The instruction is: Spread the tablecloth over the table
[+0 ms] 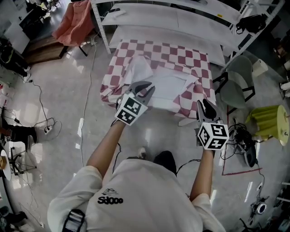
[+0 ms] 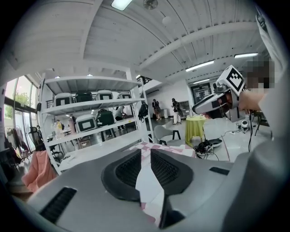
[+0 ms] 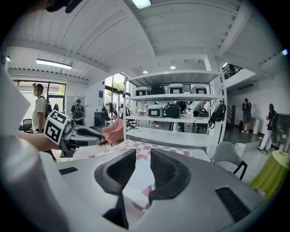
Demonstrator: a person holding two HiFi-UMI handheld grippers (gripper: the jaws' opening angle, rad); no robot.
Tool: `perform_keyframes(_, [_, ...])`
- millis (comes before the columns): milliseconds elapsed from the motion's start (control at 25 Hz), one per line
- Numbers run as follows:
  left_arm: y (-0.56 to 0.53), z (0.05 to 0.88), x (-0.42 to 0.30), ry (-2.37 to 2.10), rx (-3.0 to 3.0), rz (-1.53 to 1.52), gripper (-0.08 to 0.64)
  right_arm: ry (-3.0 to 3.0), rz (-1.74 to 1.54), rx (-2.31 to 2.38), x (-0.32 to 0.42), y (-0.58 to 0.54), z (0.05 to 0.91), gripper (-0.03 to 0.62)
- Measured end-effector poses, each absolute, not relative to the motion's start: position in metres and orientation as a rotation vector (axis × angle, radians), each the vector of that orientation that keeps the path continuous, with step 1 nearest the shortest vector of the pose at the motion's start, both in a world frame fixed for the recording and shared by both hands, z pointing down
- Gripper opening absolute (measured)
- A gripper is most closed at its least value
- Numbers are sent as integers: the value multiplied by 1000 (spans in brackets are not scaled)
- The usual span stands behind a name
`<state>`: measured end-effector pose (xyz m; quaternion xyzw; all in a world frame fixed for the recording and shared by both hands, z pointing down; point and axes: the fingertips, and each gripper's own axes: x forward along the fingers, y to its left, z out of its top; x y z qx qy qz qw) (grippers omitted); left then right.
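A red-and-white checked tablecloth [image 1: 158, 52] covers the small table, and its near part is folded back so the white underside [image 1: 170, 86] shows. My left gripper [image 1: 144, 89] hovers over the near left edge of the cloth. In the left gripper view its jaws [image 2: 144, 156] stand a narrow gap apart, with white cloth [image 2: 147, 181] showing through. My right gripper [image 1: 205, 106] is at the near right corner. Its jaws [image 3: 142, 156] stand wider apart, with cloth [image 3: 140, 179] seen beyond them and nothing pinched.
A white shelf rack [image 1: 181, 13] stands right behind the table. Two grey chairs [image 1: 238, 86] and a yellow-green covered stand [image 1: 267, 120] are at the right, with cables [image 1: 240, 136] on the floor. A pink cloth [image 1: 74, 22] hangs at the far left.
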<state>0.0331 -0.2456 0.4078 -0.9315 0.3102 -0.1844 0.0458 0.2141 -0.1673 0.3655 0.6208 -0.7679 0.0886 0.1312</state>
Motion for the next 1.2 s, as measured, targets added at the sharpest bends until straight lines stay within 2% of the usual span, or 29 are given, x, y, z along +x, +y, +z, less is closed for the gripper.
perform_keyframes(120, [-262, 426, 45, 906, -2843, -652, 126, -2215, 323, 1807, 223, -185, 381, 160])
perform_keyframes(360, [-316, 461, 76, 874, -2805, -794, 153, -2204, 487, 1807, 253, -235, 418, 204])
perform_keyframes(920, [-471, 583, 162, 808, -2787, -1076, 149, -2098, 817, 1640, 321, -365, 557, 215])
perform_keyframes(1200, [-516, 651, 194, 689, -2728, -1245, 191, -2034, 952, 1626, 342, -403, 615, 215])
